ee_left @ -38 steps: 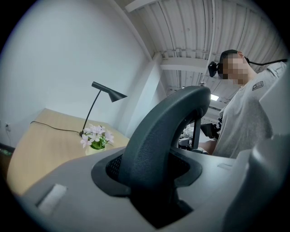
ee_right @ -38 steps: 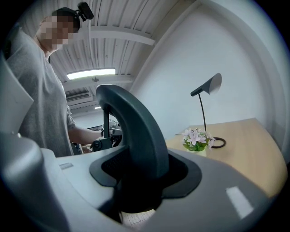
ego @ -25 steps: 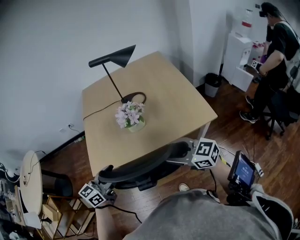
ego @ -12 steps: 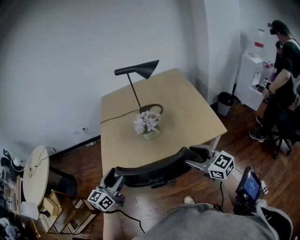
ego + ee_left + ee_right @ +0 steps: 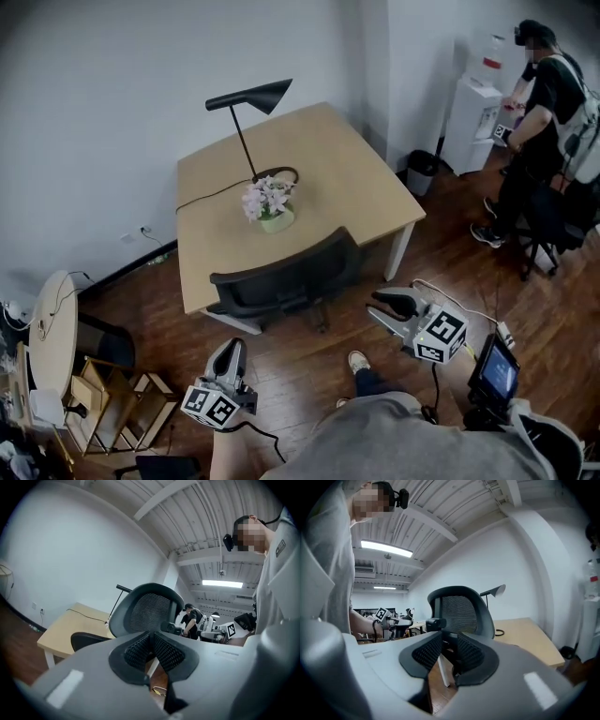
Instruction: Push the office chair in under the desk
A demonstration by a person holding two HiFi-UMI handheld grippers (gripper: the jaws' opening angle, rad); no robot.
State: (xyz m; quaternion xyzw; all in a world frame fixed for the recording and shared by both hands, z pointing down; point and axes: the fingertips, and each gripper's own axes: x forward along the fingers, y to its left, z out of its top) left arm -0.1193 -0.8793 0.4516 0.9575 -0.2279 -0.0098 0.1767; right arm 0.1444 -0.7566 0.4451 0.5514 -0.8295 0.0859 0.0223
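Observation:
The black mesh office chair (image 5: 281, 277) stands at the near edge of the wooden desk (image 5: 319, 155), its seat tucked under the top. Both grippers are drawn back from it and touch nothing. My left gripper (image 5: 228, 354) hovers over the floor at the lower left; its jaws are closing, pads meeting, nothing between them. My right gripper (image 5: 389, 302) hangs right of the chair; its jaws are closing with a narrow gap and nothing in it. The chair back (image 5: 150, 609) fills the left gripper view beyond the left gripper (image 5: 151, 635). The chair back (image 5: 461, 609) also shows beyond the right gripper (image 5: 449, 641).
On the desk stand a black lamp (image 5: 246, 98) and a pot of flowers (image 5: 268, 202). A person (image 5: 544, 103) stands at the far right by a white dispenser (image 5: 472, 112) and a bin (image 5: 421, 169). A round side table (image 5: 52, 342) and a wooden rack (image 5: 122, 412) sit left.
The chair has gone in under the desk. Both grippers, which were at the two ends of the backrest's top, have let go and pulled back toward me.

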